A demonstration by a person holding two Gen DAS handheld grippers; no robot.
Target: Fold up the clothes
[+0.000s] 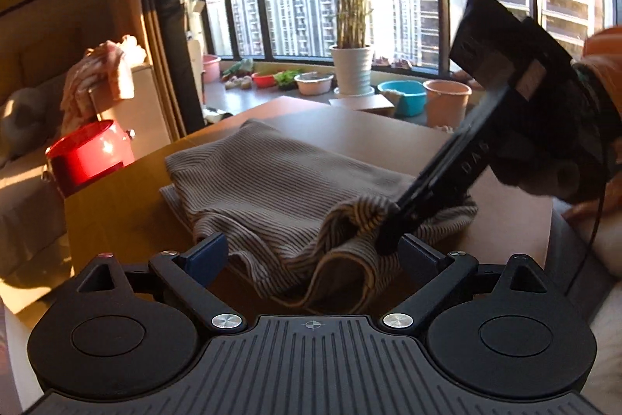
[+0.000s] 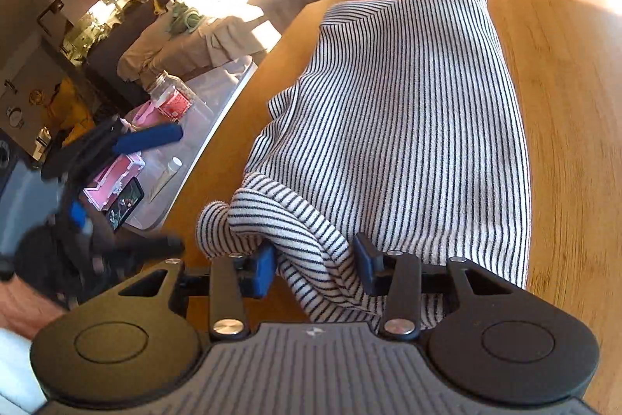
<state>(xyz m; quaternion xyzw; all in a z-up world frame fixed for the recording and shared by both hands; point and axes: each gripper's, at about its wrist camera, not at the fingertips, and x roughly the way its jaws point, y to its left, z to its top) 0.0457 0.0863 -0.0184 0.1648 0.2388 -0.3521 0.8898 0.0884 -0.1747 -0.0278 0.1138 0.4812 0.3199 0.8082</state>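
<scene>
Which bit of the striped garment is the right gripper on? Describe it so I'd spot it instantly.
Start at the wooden table, where the striped garment lies folded flat. Follow it to its near end, where one bunched, rolled fold lifts off the flat layers. That lump sits between the right gripper's blue pads; the rest lies smooth.

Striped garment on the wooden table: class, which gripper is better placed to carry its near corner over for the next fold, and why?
Probably the right gripper. A bunched fold of the striped garment already sits between its blue pads, over the wooden table. The left gripper is wide open, holding nothing.
</scene>
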